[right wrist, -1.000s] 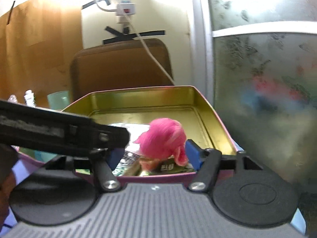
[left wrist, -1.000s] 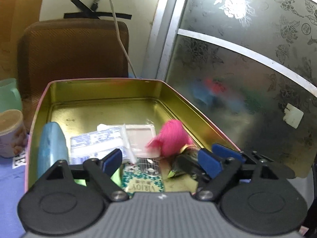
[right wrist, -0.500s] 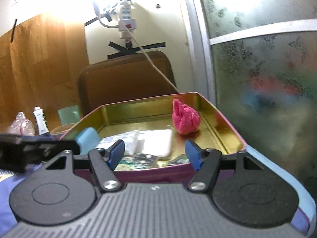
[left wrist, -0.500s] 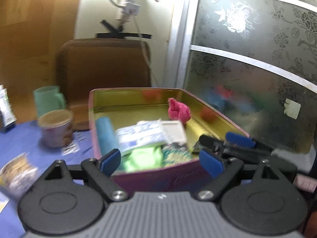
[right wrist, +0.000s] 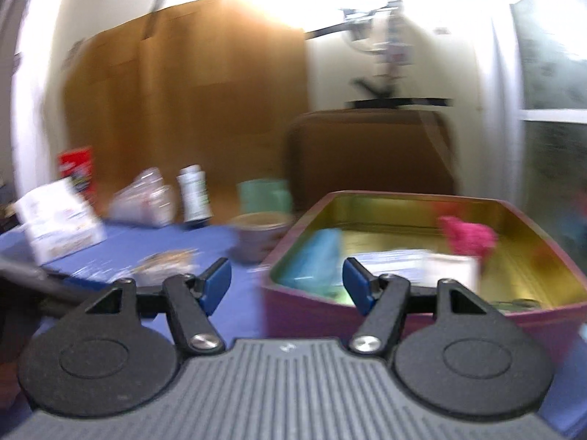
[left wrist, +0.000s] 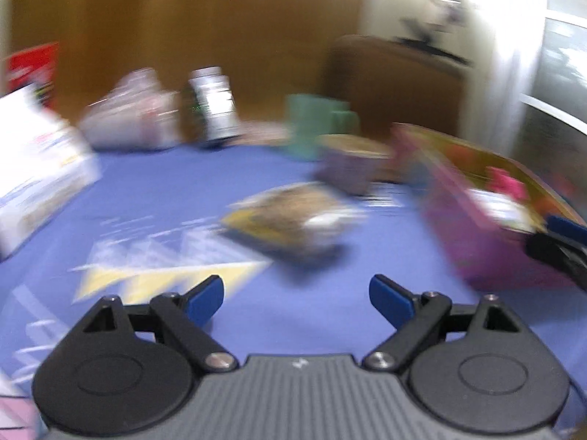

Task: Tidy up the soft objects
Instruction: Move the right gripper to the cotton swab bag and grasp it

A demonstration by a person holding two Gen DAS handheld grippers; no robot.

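1 tin (right wrist: 422, 198), 2 cups (right wrist: 262, 192), 1 bottle (right wrist: 194, 198), 1 snack packet (left wrist: 290, 216).

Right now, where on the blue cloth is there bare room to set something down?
Bare cloth lies between the white box and the snack packet, and just ahead of the left hand-held gripper. It is crowded along the back row and inside the tin.

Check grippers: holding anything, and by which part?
Nothing held. Left gripper and right gripper are both open and empty; pink soft toy lies in the tin.
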